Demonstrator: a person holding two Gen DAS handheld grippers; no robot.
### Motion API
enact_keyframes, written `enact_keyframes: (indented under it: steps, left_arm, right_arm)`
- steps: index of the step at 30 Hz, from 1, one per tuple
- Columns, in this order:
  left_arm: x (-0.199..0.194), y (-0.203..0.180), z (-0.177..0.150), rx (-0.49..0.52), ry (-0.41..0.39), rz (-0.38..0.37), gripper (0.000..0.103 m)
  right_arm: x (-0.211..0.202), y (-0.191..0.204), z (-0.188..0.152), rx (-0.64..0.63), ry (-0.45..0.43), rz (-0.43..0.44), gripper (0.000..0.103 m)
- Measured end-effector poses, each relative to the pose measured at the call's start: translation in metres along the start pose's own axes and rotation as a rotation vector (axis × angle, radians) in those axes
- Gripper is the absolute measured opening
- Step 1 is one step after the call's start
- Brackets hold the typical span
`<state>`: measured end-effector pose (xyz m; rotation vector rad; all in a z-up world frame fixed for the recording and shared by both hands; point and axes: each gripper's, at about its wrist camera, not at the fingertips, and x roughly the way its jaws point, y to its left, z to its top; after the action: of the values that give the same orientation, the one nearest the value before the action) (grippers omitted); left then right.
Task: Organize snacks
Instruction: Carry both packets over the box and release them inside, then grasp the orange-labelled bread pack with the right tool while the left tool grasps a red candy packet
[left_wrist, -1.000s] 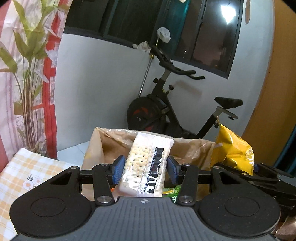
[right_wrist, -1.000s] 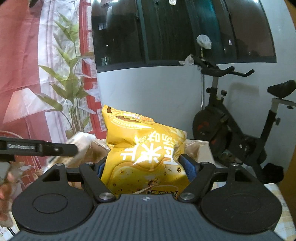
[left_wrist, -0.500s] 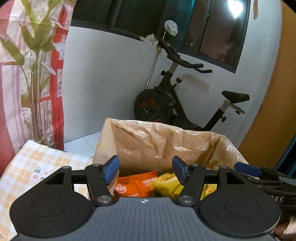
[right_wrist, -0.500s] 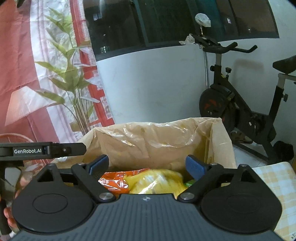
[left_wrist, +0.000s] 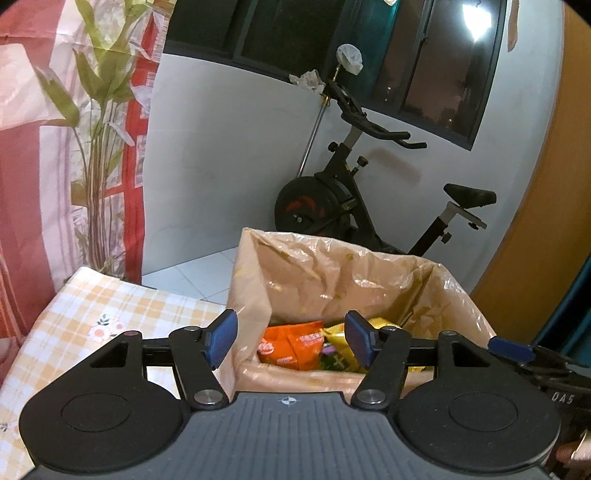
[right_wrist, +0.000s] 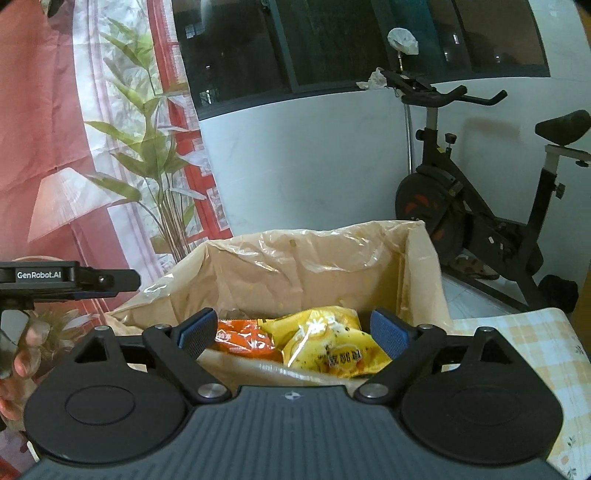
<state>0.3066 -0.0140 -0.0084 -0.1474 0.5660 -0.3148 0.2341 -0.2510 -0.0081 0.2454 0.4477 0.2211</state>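
Checked cloth (left_wrist: 110, 314) covers the table where a plastic-lined cardboard box (left_wrist: 332, 269) stands before an exercise bike (left_wrist: 351, 199). Both the left gripper (left_wrist: 288, 339) and right gripper (right_wrist: 291, 332), loaded a second ago, now gape empty; the crinkly yellow bag (right_wrist: 332, 350) lies inside beside an orange packet (left_wrist: 291, 347).

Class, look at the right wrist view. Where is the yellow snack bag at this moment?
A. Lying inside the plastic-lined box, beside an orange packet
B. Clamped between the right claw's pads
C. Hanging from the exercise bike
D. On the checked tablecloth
A. The yellow snack bag lies inside the plastic-lined box, next to the orange packet, while the right claw stands open above it with nothing between its pads.
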Motion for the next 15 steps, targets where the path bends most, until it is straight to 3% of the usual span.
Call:
enact_keyframes:
  steps: [15]
  left_arm:
    - [-0.042,0.039,-0.053,-0.062,0.044,0.048,0.067]
  right_arm:
    - [-0.044,0.003,-0.038,-0.021,-0.013,-0.014,0.092]
